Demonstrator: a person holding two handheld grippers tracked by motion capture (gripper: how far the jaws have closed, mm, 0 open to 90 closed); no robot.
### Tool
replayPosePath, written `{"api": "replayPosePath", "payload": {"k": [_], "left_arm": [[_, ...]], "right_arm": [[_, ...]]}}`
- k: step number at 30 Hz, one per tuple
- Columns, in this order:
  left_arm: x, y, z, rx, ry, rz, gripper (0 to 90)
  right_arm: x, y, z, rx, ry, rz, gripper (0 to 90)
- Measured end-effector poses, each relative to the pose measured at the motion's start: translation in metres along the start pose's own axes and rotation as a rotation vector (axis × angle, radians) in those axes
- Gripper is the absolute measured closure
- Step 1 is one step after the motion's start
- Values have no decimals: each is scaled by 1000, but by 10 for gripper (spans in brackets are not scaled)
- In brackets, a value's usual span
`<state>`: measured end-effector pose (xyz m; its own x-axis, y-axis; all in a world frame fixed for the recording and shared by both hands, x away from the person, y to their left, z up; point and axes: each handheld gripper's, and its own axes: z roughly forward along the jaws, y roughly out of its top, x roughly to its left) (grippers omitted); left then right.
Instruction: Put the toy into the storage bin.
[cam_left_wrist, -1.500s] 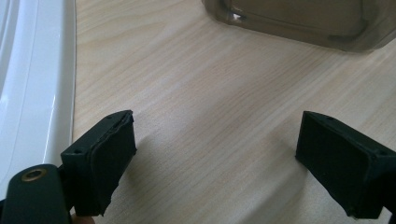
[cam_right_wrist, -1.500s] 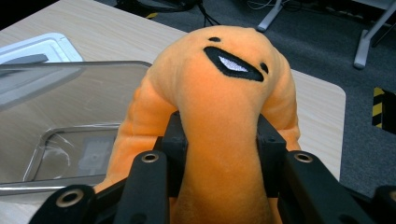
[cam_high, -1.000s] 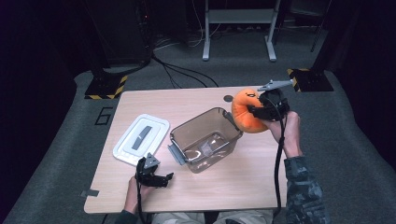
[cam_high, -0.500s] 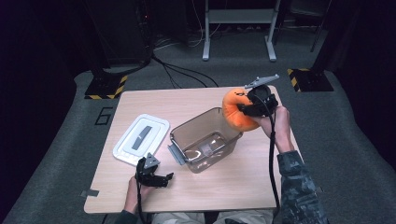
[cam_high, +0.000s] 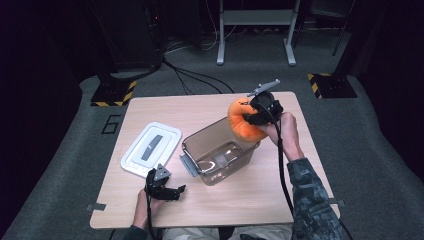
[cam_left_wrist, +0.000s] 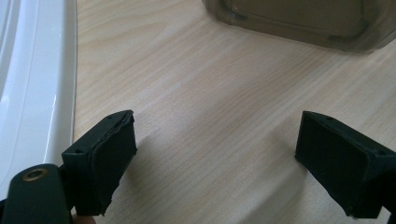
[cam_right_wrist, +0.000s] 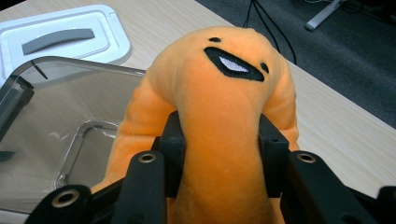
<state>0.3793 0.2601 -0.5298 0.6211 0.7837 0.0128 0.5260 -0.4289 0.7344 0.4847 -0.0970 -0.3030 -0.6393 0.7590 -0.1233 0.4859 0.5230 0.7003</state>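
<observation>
Here the right gripper (cam_high: 251, 118) squeezes the orange plush (cam_right_wrist: 219, 107), held above the bin's (cam_high: 200, 145) rim.

It looks like a lab: a bare wooden table (cam_high: 210, 107) on grey carpet, hazard-striped stand bases (cam_high: 111, 93) and loose cables (cam_high: 192, 77) beyond the grippers.

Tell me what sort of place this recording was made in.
Probably a lab or test room, not a home. A bare wooden table stands on grey carpet, hazard-striped black bases sit beside it with cables trailing across the floor, and a metal stand is behind.
</observation>
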Motion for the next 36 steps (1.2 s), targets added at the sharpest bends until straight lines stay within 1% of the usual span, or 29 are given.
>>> {"api": "replayPosePath", "payload": {"k": [1,2,3,4,5,6,7,8,9,17,29,33,36], "left_arm": [[0,0,0,0,0,0,116],[0,0,0,0,0,0,116],[0,0,0,0,0,0,116],[0,0,0,0,0,0,116],[0,0,0,0,0,0,116],[0,0,0,0,0,0,116],[0,0,0,0,0,0,116],[0,0,0,1,-1,-1,116],[0,0,0,1,-1,-1,116],[0,0,0,1,1,2,117],[0,0,0,1,0,0,119],[0,0,0,1,0,0,119],[0,0,0,1,0,0,119]], "right_arm": [[0,1,1,1,2,-7,627],[2,1,3,11,7,4,627],[2,2,5,1,8,-15,626],[4,2,6,15,14,-8,626],[5,3,8,10,15,-25,626],[7,4,9,23,19,-14,625],[7,4,12,7,20,-27,625],[8,5,13,17,24,-23,625],[10,6,15,15,24,-32,624],[16,8,26,32,44,-51,622],[24,6,42,67,67,-53,619],[26,6,46,70,70,-64,619],[27,5,50,78,75,-60,617]]}}
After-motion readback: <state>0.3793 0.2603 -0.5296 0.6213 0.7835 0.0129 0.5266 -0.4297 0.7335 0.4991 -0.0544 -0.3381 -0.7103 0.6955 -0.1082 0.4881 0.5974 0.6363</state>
